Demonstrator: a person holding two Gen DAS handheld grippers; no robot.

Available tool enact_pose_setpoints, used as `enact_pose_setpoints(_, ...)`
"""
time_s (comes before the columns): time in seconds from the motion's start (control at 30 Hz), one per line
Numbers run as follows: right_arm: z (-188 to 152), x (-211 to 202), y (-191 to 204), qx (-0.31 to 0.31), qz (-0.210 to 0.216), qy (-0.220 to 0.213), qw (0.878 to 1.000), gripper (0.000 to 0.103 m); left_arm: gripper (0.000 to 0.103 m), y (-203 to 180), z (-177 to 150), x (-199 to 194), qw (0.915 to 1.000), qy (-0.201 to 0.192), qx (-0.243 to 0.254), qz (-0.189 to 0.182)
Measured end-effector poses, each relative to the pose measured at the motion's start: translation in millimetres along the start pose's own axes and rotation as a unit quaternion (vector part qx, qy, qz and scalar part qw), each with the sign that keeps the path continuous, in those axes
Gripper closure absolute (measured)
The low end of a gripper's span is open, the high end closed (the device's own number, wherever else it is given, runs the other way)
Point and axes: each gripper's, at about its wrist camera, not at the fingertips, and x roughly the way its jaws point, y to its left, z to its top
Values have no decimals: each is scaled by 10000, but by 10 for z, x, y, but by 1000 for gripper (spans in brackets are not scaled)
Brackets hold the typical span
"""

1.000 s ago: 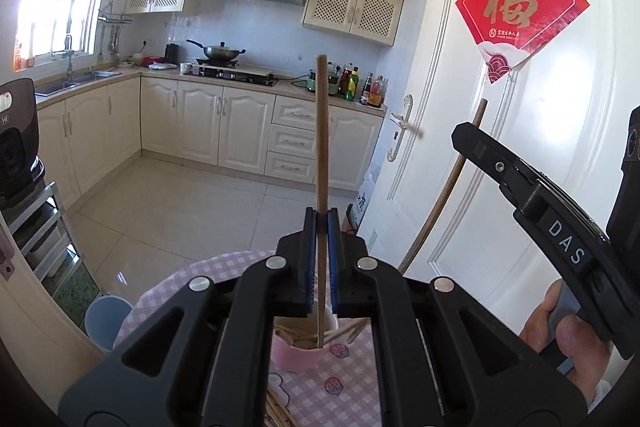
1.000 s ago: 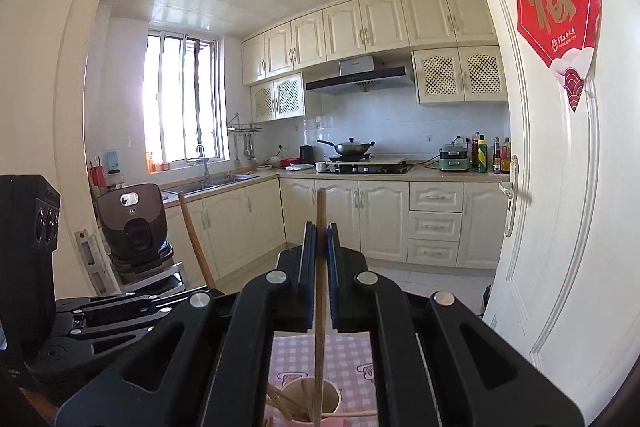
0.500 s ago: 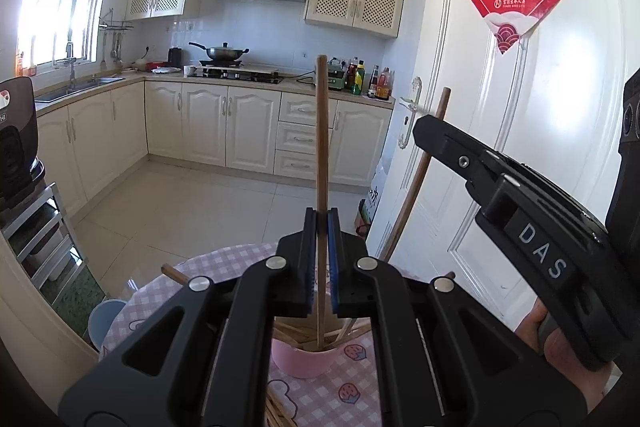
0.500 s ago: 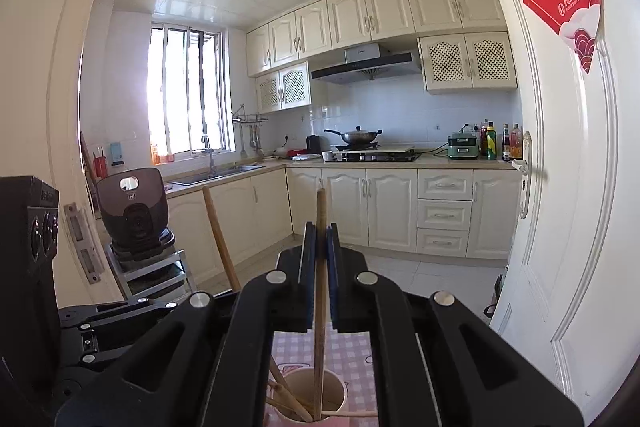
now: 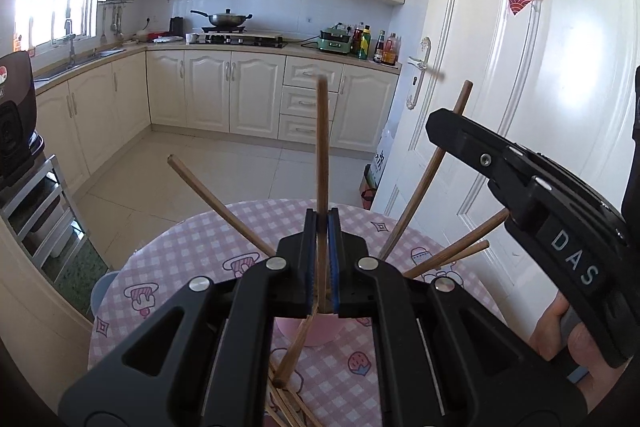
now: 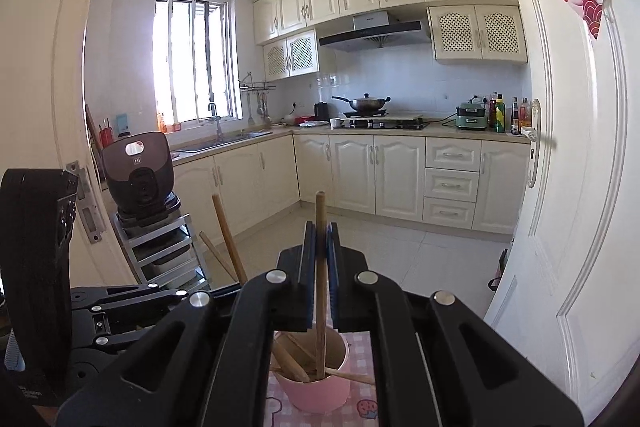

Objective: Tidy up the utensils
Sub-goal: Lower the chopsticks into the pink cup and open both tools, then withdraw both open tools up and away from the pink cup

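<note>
Light, stiff and thin: a wooden chopstick [image 6: 320, 247] clamped upright between the closed pads of the right gripper [image 6: 320, 231], lower end already down inside the pink cup [image 6: 316, 391]. Same for a second chopstick [image 5: 322, 147], pinched upright in the shut left gripper [image 5: 322, 223], directly above the same cup [image 5: 316, 331]; cannot tell whether its lower end is inside the rim or in front of the cup wall. Likely smooth and apt to pivot or slide in a two-pad pinch, so best gripped near the middle of the shaft, as here, not near either end. Little weight, little risk of breaking; more likely to bounce or tip out when let go. Cup probably light too, and easily nudged by sticks leaning on its rim. Several chopsticks already inside, fanned out left and right. Beneath, a round table with pink checked cloth [image 5: 200, 247], and loose chopsticks [image 5: 288, 407] lying at its near edge. From the left wrist only: the spread of leaning sticks, the loose pile, the right gripper from the side with a hand [image 5: 568, 343] on its grip. From the right wrist only: a look into the cup's mouth, showing the crossed sticks within and the held tip among them.
</note>
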Motion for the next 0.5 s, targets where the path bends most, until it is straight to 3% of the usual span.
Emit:
enact_pose_setpoints(0.13, -7, -12, 12, 90, 20, 87, 9999, 98, 95, 51, 40, -54, 9996, 113, -188, -181)
enact_pose_setpoints(0.17, -9, -18, 15, 105, 9, 104, 9999, 98, 86, 48, 48, -78, 9996, 92, -182, -174)
enact_pose_setpoints(0.23, -13, -38, 17, 149, 5, 131, 9998, 97, 52, 63, 48, -162, 9998, -8, -196, -100)
enact_pose_setpoints(0.27, -11, -55, 22, 165, -22, 136, 9998, 95, 45, 71, 46, -229, 9996, -144, -227, -67)
enact_pose_setpoints(0.43, 8, -158, 63, 199, -60, 119, 9997, 86, 44, 80, 57, -457, 9994, -294, -177, 4)
enact_pose_setpoints(0.5, 25, -217, 85, 196, -89, 78, 9997, 77, 37, 83, 57, -557, 9992, -369, -177, 49)
